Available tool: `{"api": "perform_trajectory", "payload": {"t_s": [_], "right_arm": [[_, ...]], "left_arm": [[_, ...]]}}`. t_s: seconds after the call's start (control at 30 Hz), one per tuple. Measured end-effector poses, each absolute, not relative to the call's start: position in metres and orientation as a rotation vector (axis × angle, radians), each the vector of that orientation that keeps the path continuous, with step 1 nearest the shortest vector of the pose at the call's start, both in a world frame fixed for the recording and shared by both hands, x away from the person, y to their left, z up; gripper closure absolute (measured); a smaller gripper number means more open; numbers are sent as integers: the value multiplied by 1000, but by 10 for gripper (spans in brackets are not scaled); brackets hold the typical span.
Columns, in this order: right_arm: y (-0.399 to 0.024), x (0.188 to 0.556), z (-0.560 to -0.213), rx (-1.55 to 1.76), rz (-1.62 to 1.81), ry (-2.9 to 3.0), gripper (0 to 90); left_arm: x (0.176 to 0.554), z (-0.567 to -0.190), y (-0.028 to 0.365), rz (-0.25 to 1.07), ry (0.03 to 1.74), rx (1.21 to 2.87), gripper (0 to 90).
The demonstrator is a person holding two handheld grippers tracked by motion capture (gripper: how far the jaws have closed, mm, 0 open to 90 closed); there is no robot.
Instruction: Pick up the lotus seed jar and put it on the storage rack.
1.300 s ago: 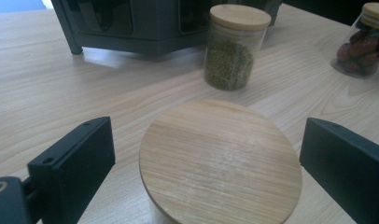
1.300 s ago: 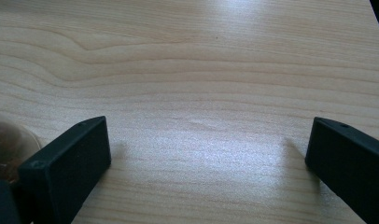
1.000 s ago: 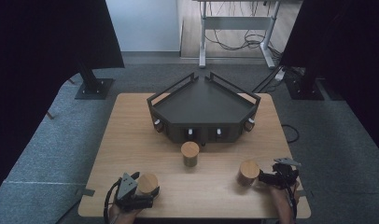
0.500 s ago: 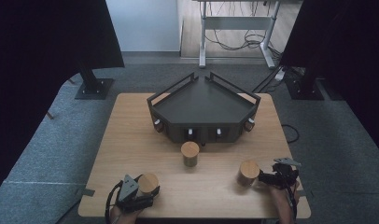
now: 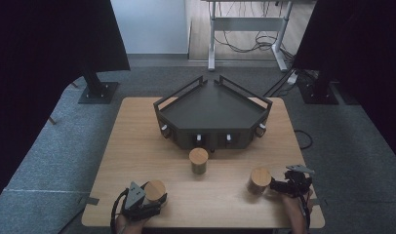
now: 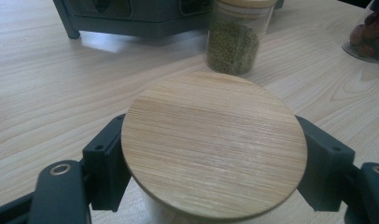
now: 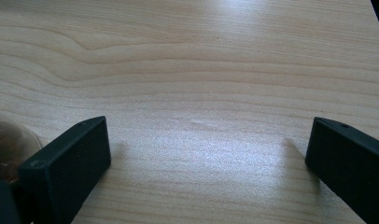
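So far, only the first grasp looks made. At the lower left of the high view the left gripper [image 5: 149, 197] has just been closing, and its fingers [image 6: 106, 163] now pinch the near jar [image 5: 155, 190] just under its round wooden lid [image 6: 213, 144], one finger on each side. That jar stands on the table [image 5: 137, 141] close to the bottom edge of the frame, and nothing suggests it has been lifted.

At the lower right of the high view the right gripper [image 5: 279, 185] rests just beside a second jar [image 5: 260, 180], whose dark contents I take for dates. In its own view its fingers [image 7: 66, 168] are spread wide with only bare table between them, and a sliver of that jar sits at the far left edge, outside the gap. So that jar is not yet gripped.

A third jar [image 5: 198, 160], filled with green beans, stands untouched at the centre of the frame, directly in front of the dark tray rack [image 5: 213, 114] that fills the upper middle of the table. The rack's top is bare.

My judgement is that the jars are meant for the rack, which would put the work at its very start: one jar gripped, none moved, and all three left to carry and set down.
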State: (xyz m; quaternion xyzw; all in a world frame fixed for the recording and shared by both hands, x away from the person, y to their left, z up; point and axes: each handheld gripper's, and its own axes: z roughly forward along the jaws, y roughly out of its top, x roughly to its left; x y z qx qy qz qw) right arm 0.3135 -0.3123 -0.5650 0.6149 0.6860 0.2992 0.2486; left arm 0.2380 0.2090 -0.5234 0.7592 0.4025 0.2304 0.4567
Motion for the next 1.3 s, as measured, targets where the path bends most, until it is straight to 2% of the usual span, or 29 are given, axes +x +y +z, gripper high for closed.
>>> {"api": "perform_trajectory", "payload": {"t_s": [1.3], "right_arm": [[-312, 314, -565, 1675, 815, 1869, 0]], "left_arm": [[254, -494, 207, 612, 1006, 1838, 241]]}}
